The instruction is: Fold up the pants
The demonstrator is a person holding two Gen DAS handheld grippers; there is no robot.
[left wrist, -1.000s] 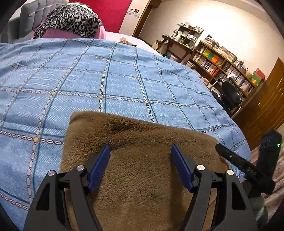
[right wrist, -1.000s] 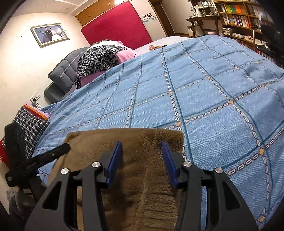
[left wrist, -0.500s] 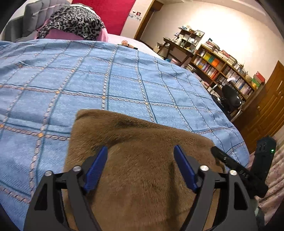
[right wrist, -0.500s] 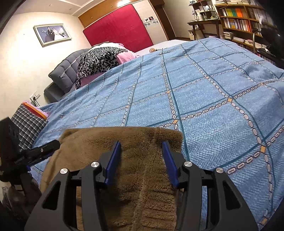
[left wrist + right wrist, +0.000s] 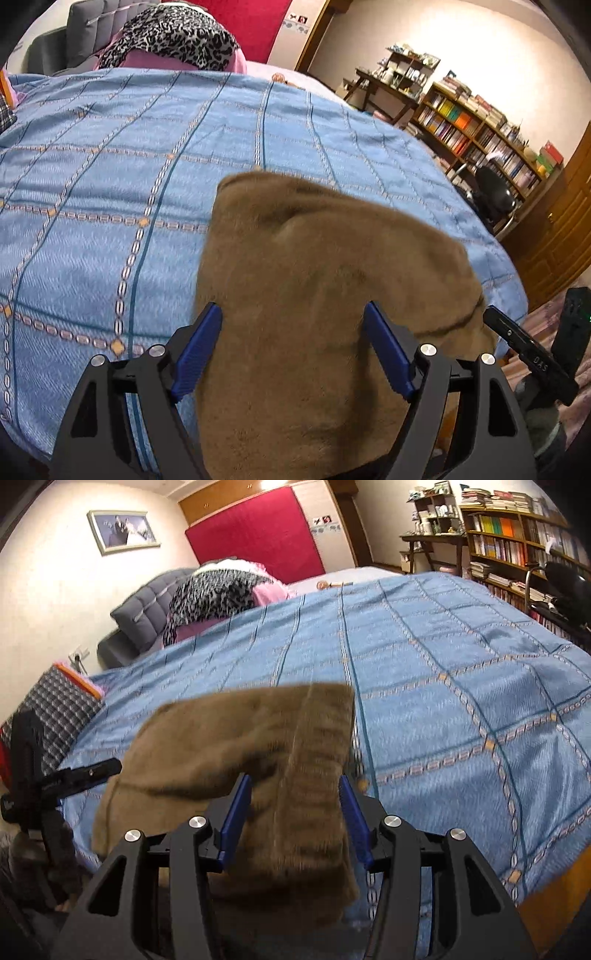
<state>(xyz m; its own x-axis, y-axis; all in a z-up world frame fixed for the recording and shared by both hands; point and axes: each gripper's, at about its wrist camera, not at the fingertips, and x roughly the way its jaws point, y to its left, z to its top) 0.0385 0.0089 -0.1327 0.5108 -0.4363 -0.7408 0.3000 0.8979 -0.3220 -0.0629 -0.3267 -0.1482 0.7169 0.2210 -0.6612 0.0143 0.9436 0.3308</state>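
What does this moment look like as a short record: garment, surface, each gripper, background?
garment: brown fleece pants, folded, at the near edge of the bed
surface: blue checked bedspread
left gripper: open, pants between its fingers
right gripper: open, astride the ribbed waistband
background: leopard-print pillow, bookshelf

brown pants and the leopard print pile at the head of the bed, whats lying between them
Only bare blue bedspread lies between the brown pants and the leopard print pile; both wrist views show it.
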